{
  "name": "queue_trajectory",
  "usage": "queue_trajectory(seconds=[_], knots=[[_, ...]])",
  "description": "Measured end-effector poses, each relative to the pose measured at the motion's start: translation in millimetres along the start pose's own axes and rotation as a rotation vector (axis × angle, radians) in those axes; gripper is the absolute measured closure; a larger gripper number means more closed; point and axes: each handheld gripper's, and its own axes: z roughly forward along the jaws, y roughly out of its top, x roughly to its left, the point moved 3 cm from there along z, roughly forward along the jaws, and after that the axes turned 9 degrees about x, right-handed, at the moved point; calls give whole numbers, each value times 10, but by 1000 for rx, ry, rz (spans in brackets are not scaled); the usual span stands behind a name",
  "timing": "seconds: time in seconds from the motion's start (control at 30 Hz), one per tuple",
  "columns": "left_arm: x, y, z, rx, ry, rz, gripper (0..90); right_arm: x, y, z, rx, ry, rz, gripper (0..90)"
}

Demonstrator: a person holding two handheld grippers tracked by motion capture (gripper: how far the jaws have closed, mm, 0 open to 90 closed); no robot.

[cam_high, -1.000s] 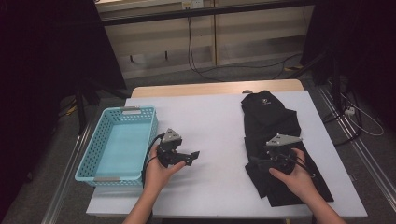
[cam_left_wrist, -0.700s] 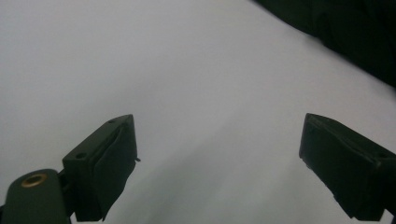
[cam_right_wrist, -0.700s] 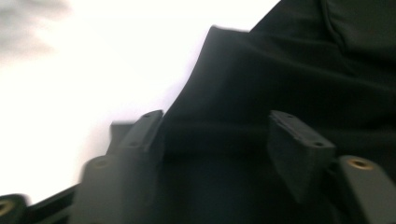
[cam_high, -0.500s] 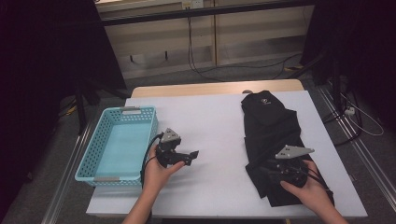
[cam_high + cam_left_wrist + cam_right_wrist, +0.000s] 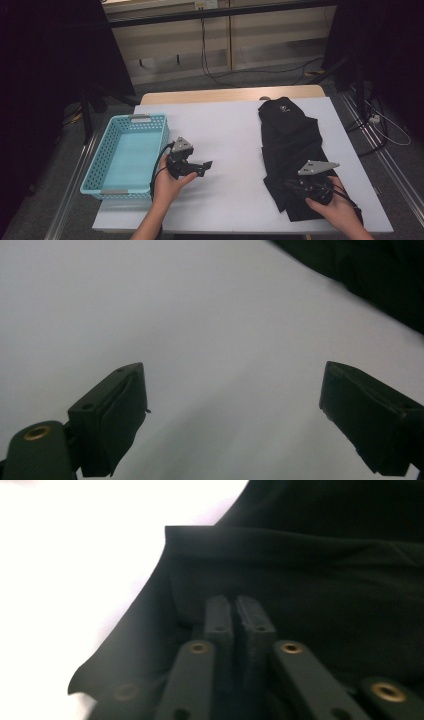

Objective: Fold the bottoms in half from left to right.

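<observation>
Faintly, unreadable pale logo, black garment [image 5: 292, 145], right gripper [image 5: 295, 185] pinching.

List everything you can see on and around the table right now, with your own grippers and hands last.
Table: one, white top, centre of the high view.
Basket: one, light blue, at the table's left edge.
Garment: one, black, laid lengthwise on the table's right side.
Cables: several, black, on the floor beyond the table.
Left gripper: one, black, jaws wide apart over bare table right of the basket.
Right gripper: one, black, jaws together at the garment's near end.
Left hand: one, holding the left gripper.
Right hand: one, holding the right gripper.
</observation>
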Motion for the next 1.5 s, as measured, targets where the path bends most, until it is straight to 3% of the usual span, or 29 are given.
queue_trajectory(seconds=[0.27, 0.43, 0.53, 0.67, 0.73, 0.8, 0.83, 0.9, 1.03, 1.3, 1.5], knots=[[-5, -3, 20, 2, 2, 4, 120, -96, -200, -102, 8, -12, 12, 900], [-10, 8, 29, 3, -3, 3, 120, -112, -183, -165, -37, -8, 17, 886], [-7, 6, 34, 0, -2, 1, 120, -62, -102, -134, -64, -9, 23, 619], [5, 1, 25, 4, -2, 1, 120, 74, 19, -13, -49, 1, -17, 489], [4, 0, 21, 2, -5, -5, 120, 111, 50, 58, -21, -19, -43, 512], [7, -1, 17, -4, -3, -8, 120, 106, 43, 102, -9, -28, -47, 674], [6, -2, 13, -4, -6, -11, 120, 98, 40, 90, -13, -7, -42, 810], [14, -2, 4, -3, -4, -10, 120, 61, 20, 35, -20, -22, -37, 890], [15, -9, 16, -3, -6, -15, 120, -31, -92, -100, -49, 3, 16, 899], [4, 3, 11, -2, -5, -8, 121, -95, -283, -400, -84, -21, 27, 900], [20, -12, 12, 7, -2, -7, 121, -194, -613, -651, -94, -56, 89, 899]])
